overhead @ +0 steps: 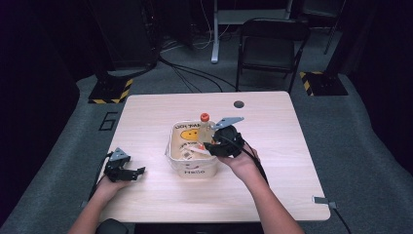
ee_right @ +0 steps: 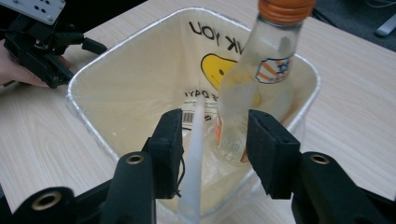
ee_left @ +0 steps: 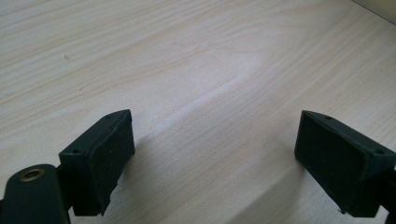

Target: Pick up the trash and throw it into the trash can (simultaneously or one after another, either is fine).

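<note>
Bottle [ee_right: 252,88] with an orange cap, clear and nearly empty, propped at a slight tilt inside the bag-lined bin [overhead: 192,168] at the middle of the table [overhead: 272,161]. Leaned there against the far wall, probably, because too tall to lie flat within. Beside it a thin white strip [ee_right: 195,154], perhaps a straw or a plastic utensil, slanted up out of the bin. Held the right gripper [ee_right: 210,116] just over the bin's near rim, jaws spread, the white strip between them and close against the left jaw but not pinched. Kept the bottle beyond the jaw tips, not between them. Pointed the tool forward and down into the bin, apparently to work on the contents. Bent the right hand [overhead: 243,163] at the wrist, forearm angled in from the person's side toward the bin's right edge. Parked the left gripper [ee_left: 212,126] low over bare wood well to the left of the bin, jaws wide apart with nothing between. Rested the left hand [overhead: 108,184] near the table's front edge, seemingly idle, leaving the bin unsteadied.
</note>
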